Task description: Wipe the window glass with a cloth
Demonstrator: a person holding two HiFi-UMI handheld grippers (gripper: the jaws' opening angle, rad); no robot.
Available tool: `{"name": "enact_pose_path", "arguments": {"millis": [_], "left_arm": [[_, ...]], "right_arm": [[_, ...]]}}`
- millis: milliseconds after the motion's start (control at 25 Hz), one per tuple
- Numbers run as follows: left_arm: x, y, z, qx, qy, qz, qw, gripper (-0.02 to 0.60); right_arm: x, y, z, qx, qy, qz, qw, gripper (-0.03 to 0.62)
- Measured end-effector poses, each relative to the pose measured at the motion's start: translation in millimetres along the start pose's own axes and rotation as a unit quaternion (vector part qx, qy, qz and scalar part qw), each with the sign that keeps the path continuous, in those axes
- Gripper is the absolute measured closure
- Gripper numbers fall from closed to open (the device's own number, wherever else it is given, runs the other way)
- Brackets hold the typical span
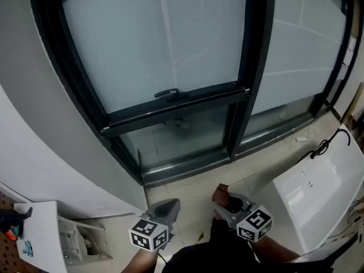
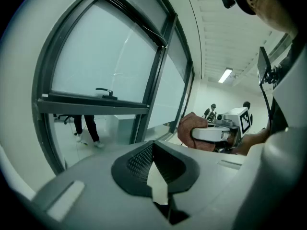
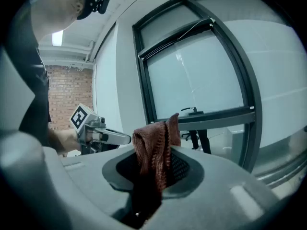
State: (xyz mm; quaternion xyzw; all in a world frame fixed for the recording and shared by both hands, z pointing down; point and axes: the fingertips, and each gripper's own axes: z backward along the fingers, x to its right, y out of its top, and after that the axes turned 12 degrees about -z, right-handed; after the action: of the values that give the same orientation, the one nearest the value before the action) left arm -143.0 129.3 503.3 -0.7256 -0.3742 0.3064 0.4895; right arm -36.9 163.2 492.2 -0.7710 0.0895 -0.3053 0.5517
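right tongs (image 1: pixel 224 205) grip the cloth (image 3: pixel 156 138) (left tongs (image 2: pixel 154 169) together, empty); wiping not begun, next lift it to the window glass (image 1: pixel 159 44).

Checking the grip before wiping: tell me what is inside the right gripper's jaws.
A reddish-brown knitted cloth is pinched between the jaws of the right gripper, its folded top sticking up above them. Its lower part sinks into the dark gap, hidden.

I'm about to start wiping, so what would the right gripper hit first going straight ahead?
Likely the window's dark crossbar near the handle, with the cloth in the right gripper touching first; depth is unclear.
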Motion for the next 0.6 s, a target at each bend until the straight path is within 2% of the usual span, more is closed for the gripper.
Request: {"name": "enact_pose_path", "arguments": {"millis": [280,600], "left_arm": [[-64.4,45.9,-70.9,0.01,0.045,-0.002,0.9989,0.565],[-130.0,106.1,-179.0,0.017,0.089,0.005,0.9959,0.565]], "right_arm": [[101.3,77.2,-66.1,0.019,0.005,0.045,0.999,0.517],[267.1,212.4,-123.0,0.082,-0.047,0.088,0.992,0.517]]}}
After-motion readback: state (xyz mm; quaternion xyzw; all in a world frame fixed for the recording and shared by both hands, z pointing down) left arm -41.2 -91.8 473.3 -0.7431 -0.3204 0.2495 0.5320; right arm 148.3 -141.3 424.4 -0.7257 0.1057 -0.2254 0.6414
